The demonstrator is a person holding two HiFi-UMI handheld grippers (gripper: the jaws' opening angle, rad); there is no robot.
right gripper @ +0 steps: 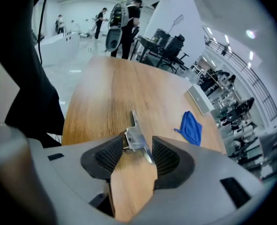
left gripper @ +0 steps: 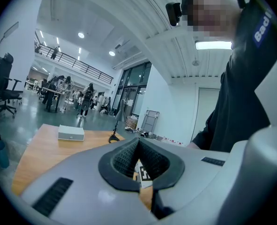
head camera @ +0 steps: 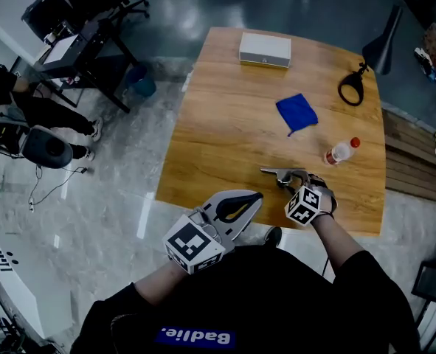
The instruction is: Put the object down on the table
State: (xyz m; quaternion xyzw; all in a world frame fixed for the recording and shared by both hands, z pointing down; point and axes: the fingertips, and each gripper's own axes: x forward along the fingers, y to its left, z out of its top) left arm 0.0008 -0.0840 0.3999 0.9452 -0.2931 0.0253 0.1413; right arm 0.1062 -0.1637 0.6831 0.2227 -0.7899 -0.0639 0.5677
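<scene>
A small shiny metal tool [head camera: 275, 172] lies flat on the wooden table [head camera: 225, 124] near its front edge. My right gripper [head camera: 291, 181] is low over the table with its jaws spread on either side of the tool. In the right gripper view the metal tool [right gripper: 137, 137] rests on the wood between the two ribbed pads [right gripper: 165, 156] of my right gripper [right gripper: 138, 150], and neither pad presses on it. My left gripper [head camera: 256, 198] hovers off the table's front edge, close to the person's body. There its jaws meet at the tips, with nothing held by the left gripper [left gripper: 138, 142].
A blue cloth [head camera: 296, 112] lies mid-table and a small bottle with a red cap [head camera: 341, 151] lies on its side to the right. A white box [head camera: 265, 49] sits at the far edge and a black looped object [head camera: 352, 87] at the far right. Office chairs [head camera: 48, 146] stand left of the table.
</scene>
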